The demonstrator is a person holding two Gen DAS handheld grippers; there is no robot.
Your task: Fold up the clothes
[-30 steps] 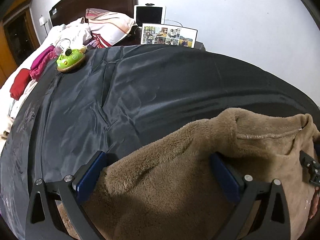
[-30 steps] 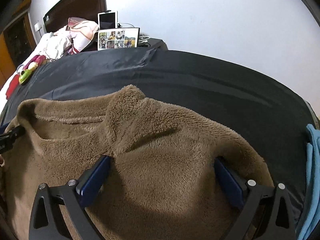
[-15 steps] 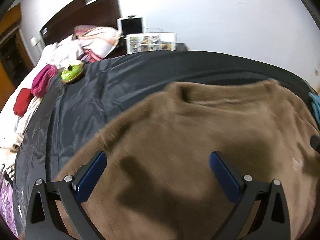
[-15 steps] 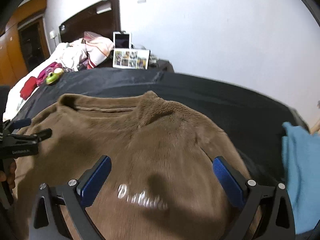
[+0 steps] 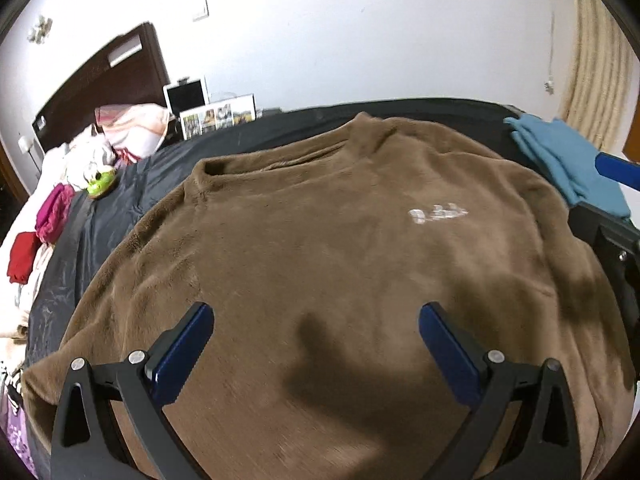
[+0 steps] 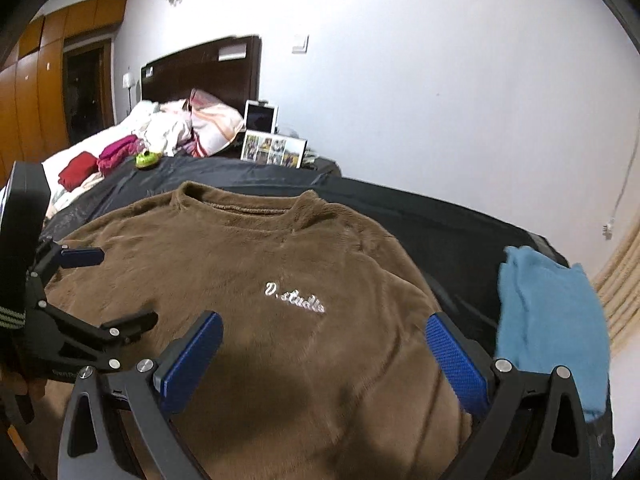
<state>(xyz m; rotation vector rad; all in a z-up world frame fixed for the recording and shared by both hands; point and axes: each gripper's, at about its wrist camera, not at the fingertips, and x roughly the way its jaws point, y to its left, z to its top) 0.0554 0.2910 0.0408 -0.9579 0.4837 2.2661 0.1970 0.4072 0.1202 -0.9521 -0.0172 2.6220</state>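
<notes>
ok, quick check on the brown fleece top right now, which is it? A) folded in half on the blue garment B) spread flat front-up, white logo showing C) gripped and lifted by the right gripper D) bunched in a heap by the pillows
B: the brown fleece top lies spread on the dark sheet with its white logo facing up, and both the left gripper and the right gripper are open above it.

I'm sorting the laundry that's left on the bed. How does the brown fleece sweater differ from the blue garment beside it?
The brown fleece sweater is spread out flat, front up; the blue garment lies bunched and partly folded. The sweater covers far more of the black sheet than the blue garment, which sits at the sheet's edge. The sweater shows white lettering; the blue garment looks plain. Both rest on the black sheet, held by neither gripper.
</notes>
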